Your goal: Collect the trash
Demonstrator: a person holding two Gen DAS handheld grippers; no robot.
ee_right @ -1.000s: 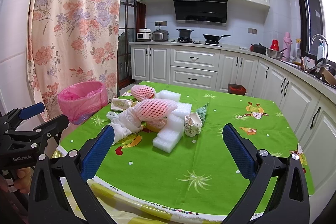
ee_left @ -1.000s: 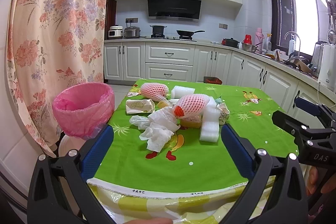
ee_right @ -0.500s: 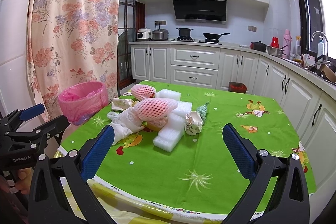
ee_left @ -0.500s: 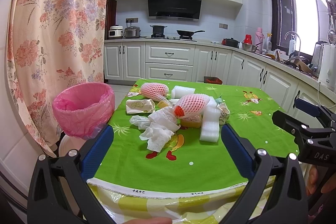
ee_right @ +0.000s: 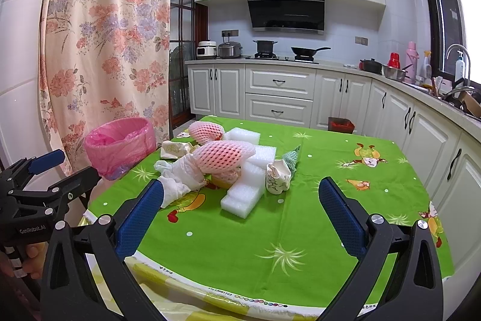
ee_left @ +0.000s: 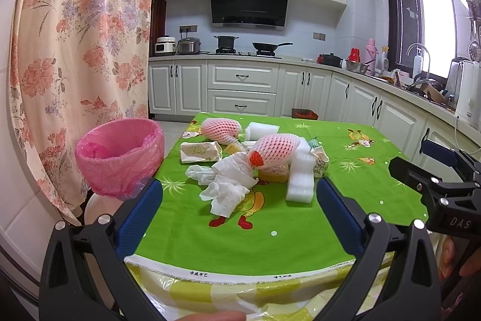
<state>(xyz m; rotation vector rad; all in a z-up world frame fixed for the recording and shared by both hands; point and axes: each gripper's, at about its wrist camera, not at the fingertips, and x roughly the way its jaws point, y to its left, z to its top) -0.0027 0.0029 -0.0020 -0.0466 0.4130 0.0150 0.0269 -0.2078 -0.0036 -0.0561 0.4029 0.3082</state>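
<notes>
A heap of trash lies on the green tablecloth [ee_left: 270, 236]: crumpled white tissue [ee_left: 228, 185], two pink foam fruit nets [ee_left: 275, 148], white foam blocks [ee_left: 300, 178], a cream wrapper [ee_left: 200, 151] and a crumpled paper cup [ee_left: 320, 161]. A bin with a pink bag [ee_left: 120, 154] stands off the table's left edge. My left gripper [ee_left: 239, 215] is open and empty above the near edge, short of the heap. My right gripper [ee_right: 240, 215] is open and empty, the heap [ee_right: 222, 161] and bin [ee_right: 120, 143] ahead to its left.
A flowered curtain [ee_left: 81, 50] hangs at the left behind the bin. White kitchen cabinets [ee_left: 240, 89] and a worktop with pots run along the back and right. A small red bin [ee_right: 341, 124] stands on the floor beyond the table.
The right gripper's view has shifted slightly closer to the table. The left gripper and the trash have not moved.
</notes>
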